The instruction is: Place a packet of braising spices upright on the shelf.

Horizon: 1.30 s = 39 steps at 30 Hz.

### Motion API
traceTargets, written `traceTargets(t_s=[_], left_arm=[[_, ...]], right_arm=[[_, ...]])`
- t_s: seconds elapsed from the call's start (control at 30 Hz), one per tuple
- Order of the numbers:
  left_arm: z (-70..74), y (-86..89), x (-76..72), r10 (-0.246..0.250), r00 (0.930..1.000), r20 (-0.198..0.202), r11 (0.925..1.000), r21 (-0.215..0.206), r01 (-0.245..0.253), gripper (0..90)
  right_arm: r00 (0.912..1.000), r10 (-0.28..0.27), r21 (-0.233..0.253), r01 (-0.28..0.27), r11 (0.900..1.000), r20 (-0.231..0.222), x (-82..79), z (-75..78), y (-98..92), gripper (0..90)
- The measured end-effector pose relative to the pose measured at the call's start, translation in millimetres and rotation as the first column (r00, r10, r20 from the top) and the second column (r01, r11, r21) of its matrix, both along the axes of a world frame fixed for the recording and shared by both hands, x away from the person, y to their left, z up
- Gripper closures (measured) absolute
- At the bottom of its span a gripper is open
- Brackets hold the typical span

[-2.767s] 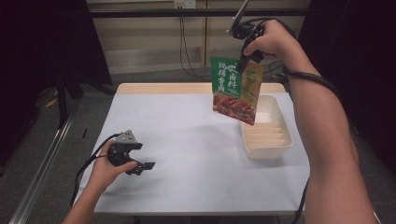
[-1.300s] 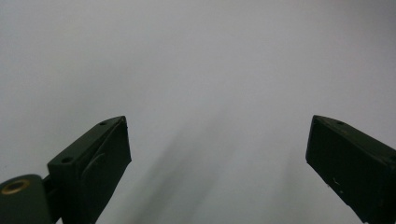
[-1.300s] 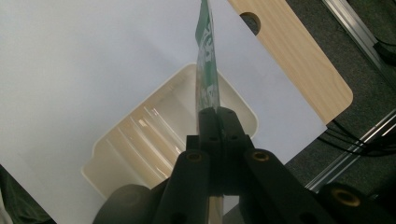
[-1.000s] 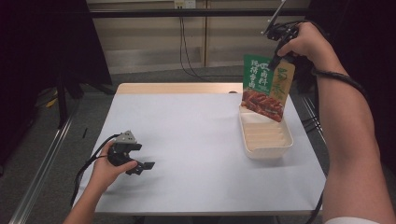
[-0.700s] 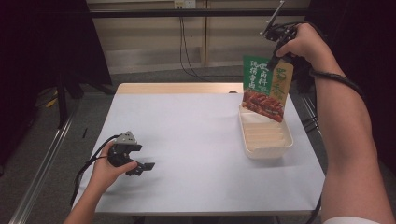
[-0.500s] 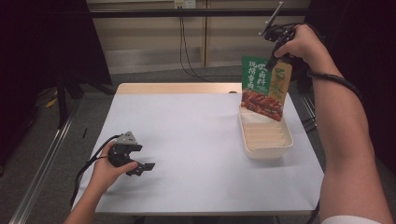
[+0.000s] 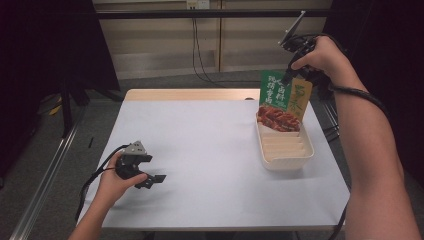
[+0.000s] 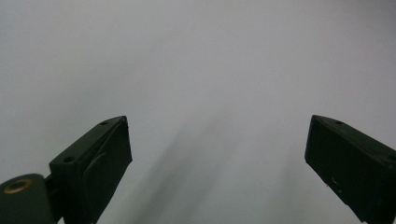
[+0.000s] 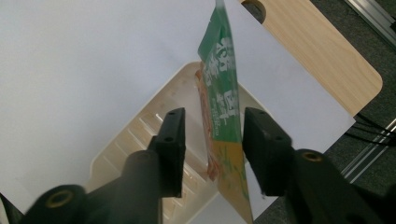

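Right gripper view has the right gripper (image 9: 212,140) with its two black jaws set narrow and the green snack packet (image 9: 219,100) hanging between them. A sliver of gap shows on each side, so I can't tell how hard they pinch it. The packet's top is cut off at the frame edge and its lettering is too blurred to read. High view shows the same packet (image 7: 283,99) held up by its top edge, its lower end dipping into the far end of the white ribbed tray (image 7: 287,150), which otherwise looks empty. The left gripper (image 7: 148,177) rests low on the table with jaws wide and nothing between them. The table (image 7: 210,150) has a white top with a bare wood strip at the far edge; the room behind is dark.
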<state>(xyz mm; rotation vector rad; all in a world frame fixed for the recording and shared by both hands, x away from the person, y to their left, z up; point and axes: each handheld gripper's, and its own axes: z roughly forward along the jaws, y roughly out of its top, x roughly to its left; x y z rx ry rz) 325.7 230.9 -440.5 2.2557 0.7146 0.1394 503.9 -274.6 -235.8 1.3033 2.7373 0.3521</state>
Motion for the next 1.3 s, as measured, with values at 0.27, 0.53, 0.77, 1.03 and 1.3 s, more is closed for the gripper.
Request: traceTargets(t_s=[0.27, 0.53, 0.77, 1.03, 1.3], left_arm=[[1.3, -0.9, -0.9, -0.015, 0.9999, 0.0, 0.9998, -0.013, 0.015, 6.9], [3.5, -0.7, -1.5, -0.02, 0.9998, 0.001, 0.9998, -0.007, 0.02, 6.9], [4.2, 0.2, -0.6, -0.02, 0.9998, -0.003, 0.9995, -0.023, 0.02, 6.9], [5.6, -0.7, -1.4, -0.019, 0.9998, -0.003, 0.9996, -0.019, 0.018, 6.9], [6.3, -1.3, -1.9, -0.017, 0.9999, -0.002, 0.9995, -0.028, 0.017, 6.9]], right_arm=[[0.9997, -0.014, -0.01, 0.015, 1.0, 0.022, -7.4, 16.2, 7.5, 36.0], [0.9997, -0.013, 0.004, 0.013, 1.0, 0.021, -18.8, 21.0, 21.8, 29.1], [0.9995, 0.014, 0.028, -0.015, 0.999, 0.028, -27.0, 15.9, 38.1, 27.0], [0.9988, 0.049, 0.028, -0.049, 0.998, 0.0, -32.6, -2.1, 57.2, 24.8], [0.9957, 0.091, 0.034, -0.09, 0.995, -0.017, -40.2, -20.5, 74.0, 23.3]])
